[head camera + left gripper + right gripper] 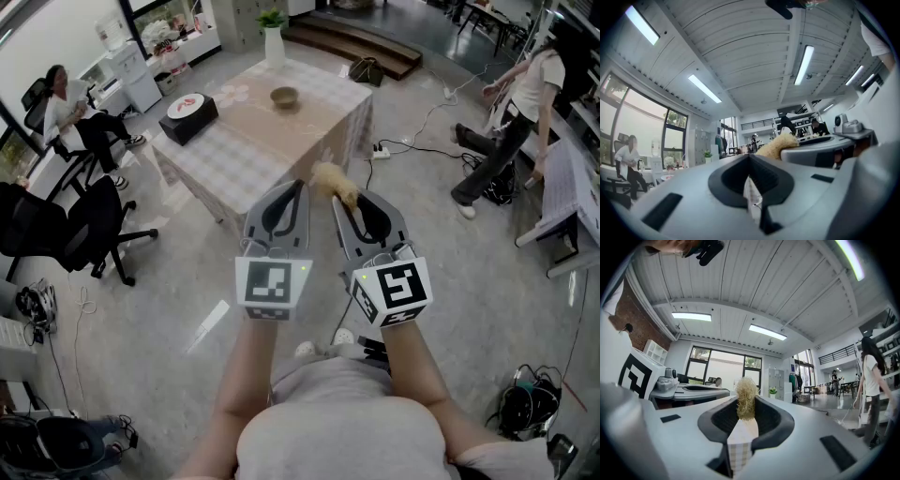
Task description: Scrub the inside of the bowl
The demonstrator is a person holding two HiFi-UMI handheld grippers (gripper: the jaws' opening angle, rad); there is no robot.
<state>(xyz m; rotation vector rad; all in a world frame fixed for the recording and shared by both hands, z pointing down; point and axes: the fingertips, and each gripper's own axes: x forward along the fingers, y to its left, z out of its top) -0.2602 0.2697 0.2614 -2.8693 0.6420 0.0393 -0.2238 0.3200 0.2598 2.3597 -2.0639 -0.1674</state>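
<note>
Right fingers (774,420) pinch one scrubber (746,401), one bowl (284,96)

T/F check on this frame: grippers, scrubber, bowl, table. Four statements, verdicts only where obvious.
1. The right gripper is shut on the scrubber. True.
2. The left gripper holds the bowl. False: its jaws are together with nothing between them; the bowl sits on the table.
3. The scrubber is inside the bowl. False: it is in the right gripper, apart from the bowl.
4. A potted plant stands at the table's far edge. True.
</note>
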